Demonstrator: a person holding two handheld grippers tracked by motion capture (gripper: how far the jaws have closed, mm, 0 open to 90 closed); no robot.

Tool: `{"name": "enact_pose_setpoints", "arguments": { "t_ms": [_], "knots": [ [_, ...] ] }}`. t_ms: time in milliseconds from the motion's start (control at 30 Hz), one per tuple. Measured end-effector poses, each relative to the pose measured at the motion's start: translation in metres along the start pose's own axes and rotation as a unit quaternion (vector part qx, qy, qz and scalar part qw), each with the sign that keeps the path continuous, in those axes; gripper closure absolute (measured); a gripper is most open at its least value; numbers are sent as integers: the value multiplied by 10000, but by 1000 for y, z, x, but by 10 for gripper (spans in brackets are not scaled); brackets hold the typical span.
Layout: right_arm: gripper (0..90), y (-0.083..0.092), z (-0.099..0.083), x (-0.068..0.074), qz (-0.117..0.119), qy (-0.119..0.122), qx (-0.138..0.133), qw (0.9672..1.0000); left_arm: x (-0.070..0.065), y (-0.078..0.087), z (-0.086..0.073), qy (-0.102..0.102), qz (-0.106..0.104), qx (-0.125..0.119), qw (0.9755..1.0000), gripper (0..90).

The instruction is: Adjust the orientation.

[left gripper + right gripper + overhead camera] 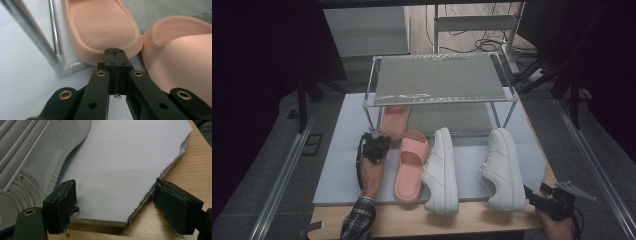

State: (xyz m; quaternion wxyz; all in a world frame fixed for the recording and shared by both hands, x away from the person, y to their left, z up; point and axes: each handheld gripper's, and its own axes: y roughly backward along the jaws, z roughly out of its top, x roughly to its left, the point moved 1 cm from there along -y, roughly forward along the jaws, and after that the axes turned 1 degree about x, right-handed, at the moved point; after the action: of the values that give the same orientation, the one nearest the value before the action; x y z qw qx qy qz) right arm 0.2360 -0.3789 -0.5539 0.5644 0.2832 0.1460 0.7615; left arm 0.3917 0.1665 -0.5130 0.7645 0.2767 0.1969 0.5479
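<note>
- Jaws of my left gripper pressed together, empty, tips touching the pink slipper at upper centre.
- Right gripper gaping, idle.
- Push straight, steadily, keeping clear of the rack leg.

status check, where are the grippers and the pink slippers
Left gripper shut, empty, tips at rear slipper's heel under the rack. Right gripper open, idle beside right sneaker. Front slipper close alongside.

Plaid sleeve; black fingers with brass rivets.
</note>
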Motion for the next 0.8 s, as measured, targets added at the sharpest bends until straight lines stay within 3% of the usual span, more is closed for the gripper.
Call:
{"name": "enact_pose_setpoints", "arguments": {
  "t_ms": [400,700,800],
  "knots": [
    [186,0,0,0,11,1,-1,10000,-4,-9,7,45,-24,20,10000,895],
    [185,0,0,0,12,2,-1,10000,3,17,-2,177,-301,-121,9993,894],
    [186,0,0,0,12,0,0,10000,3,25,-5,139,-386,-147,9990,894]
  ]
}}
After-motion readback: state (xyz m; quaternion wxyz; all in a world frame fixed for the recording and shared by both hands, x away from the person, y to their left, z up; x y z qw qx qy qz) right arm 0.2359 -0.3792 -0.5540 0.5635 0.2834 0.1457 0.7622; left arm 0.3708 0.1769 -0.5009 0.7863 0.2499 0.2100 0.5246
